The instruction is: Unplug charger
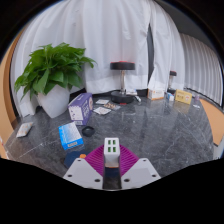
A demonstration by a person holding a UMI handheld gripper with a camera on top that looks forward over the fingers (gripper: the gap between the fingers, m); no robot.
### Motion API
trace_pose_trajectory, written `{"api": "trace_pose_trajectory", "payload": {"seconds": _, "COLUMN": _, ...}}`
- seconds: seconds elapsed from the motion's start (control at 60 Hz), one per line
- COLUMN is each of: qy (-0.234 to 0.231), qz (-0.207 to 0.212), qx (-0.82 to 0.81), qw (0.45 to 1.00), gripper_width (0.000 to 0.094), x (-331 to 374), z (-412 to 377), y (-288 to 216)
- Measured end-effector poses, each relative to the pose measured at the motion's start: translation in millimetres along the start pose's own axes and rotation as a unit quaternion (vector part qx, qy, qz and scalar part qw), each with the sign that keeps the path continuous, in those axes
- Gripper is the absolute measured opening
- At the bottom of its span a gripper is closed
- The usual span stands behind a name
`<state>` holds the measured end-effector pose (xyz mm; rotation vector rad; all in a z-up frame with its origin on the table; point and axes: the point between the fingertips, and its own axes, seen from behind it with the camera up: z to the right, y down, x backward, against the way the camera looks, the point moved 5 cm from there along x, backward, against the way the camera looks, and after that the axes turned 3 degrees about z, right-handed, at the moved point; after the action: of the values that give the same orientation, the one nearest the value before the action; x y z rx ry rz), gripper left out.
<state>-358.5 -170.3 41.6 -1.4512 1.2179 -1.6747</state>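
The white charger [112, 152] was pinched between the pads of the gripper [112, 160], and it could be dropped onto the dark table [150, 125] if the grip was loosened.

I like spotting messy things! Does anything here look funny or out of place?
Yes: boxes lie scattered on the floor, a blue one tipped flat near the plant. The claw grips a white charger.
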Motion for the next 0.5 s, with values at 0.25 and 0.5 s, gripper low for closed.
{"api": "trace_pose_trajectory", "payload": {"seconds": 0.25, "qy": -0.019, "qz": 0.115, "qx": 0.023, "qw": 0.993, "gripper_width": 0.0103, "x": 41, "z": -10, "y": -97}}
{"api": "trace_pose_trajectory", "payload": {"seconds": 0.5, "qy": -0.025, "qz": 0.164, "qx": -0.020, "qw": 0.986, "gripper_width": 0.0103, "x": 72, "z": 52, "y": -182}}
